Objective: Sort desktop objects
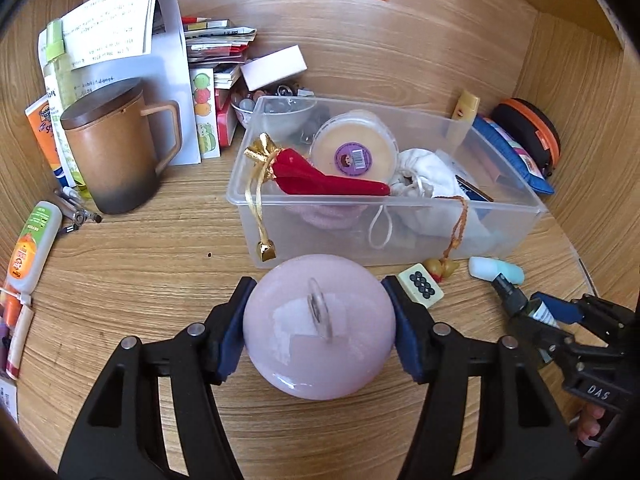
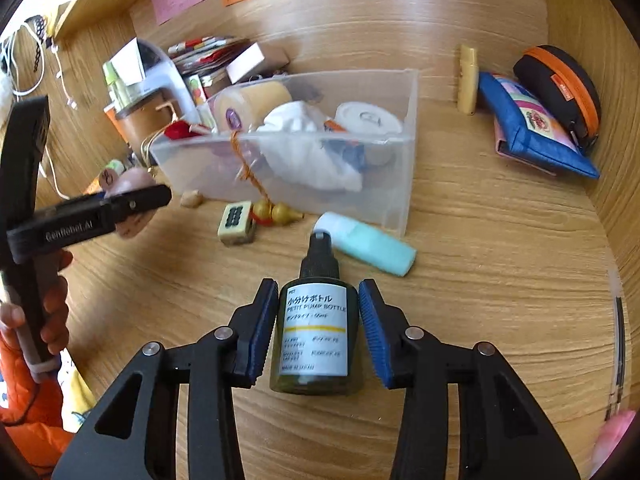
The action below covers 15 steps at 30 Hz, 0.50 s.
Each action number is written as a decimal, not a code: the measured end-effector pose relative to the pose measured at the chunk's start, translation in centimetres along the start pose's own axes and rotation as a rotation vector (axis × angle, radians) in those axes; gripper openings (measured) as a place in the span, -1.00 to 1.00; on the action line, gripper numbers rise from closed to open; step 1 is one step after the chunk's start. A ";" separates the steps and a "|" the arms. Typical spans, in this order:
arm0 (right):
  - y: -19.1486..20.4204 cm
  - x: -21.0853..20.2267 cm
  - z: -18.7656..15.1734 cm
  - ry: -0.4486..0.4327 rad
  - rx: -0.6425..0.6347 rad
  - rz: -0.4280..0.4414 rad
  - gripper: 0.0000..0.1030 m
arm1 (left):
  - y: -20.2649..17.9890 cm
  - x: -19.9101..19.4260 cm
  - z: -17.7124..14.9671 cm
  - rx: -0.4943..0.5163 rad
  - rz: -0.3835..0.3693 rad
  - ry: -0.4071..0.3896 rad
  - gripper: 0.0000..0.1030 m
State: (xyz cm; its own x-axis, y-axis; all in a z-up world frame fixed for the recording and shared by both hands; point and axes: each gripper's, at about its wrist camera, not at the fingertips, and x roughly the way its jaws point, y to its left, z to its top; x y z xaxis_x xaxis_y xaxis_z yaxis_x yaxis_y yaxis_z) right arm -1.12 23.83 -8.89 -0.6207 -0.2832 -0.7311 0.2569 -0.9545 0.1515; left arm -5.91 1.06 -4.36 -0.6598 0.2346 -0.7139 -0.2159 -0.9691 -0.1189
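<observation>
My left gripper (image 1: 320,320) is shut on a round pink lid (image 1: 320,332) with a clear ring handle, held above the wooden desk in front of a clear plastic bin (image 1: 520,210). My right gripper (image 2: 318,320) is shut on a dark green pump bottle (image 2: 314,336) with a white label, lying along the fingers. It also shows in the left wrist view (image 1: 516,300) at the right. The bin (image 2: 400,200) holds a red pouch (image 1: 320,178), a round tub (image 1: 352,148) and a white drawstring bag (image 1: 424,176).
A mahjong tile (image 1: 421,283), a gold gourd charm (image 2: 276,212) and a light blue tube (image 2: 368,246) lie in front of the bin. A brown mug (image 1: 112,152), papers and tubes stand left. A blue pouch (image 2: 532,128) and black-orange case (image 2: 560,88) lie at the right.
</observation>
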 end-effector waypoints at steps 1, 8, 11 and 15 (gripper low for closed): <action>0.1 0.0 -0.1 0.003 -0.007 -0.002 -0.24 | 0.0 0.0 -0.1 0.001 0.000 0.002 0.21; 1.2 1.4 -0.6 0.046 -0.074 -0.036 -0.26 | 0.3 0.2 -1.0 -0.019 -0.015 0.022 0.21; 1.6 1.4 -0.5 0.042 -0.081 -0.032 -0.26 | 0.4 0.0 -1.0 -0.023 -0.014 0.014 0.21; 1.7 0.2 0.2 0.001 -0.075 -0.013 -0.26 | 0.7 -0.9 -0.3 -0.027 -0.011 -0.017 0.21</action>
State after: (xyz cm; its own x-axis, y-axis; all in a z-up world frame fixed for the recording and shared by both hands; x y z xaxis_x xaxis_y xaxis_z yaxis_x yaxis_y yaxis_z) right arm -0.96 22.18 -8.60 -0.6235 -0.2704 -0.7336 0.3033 -0.9485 0.0918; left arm -5.26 0.18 -4.03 -0.6693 0.2463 -0.7009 -0.2043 -0.9681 -0.1452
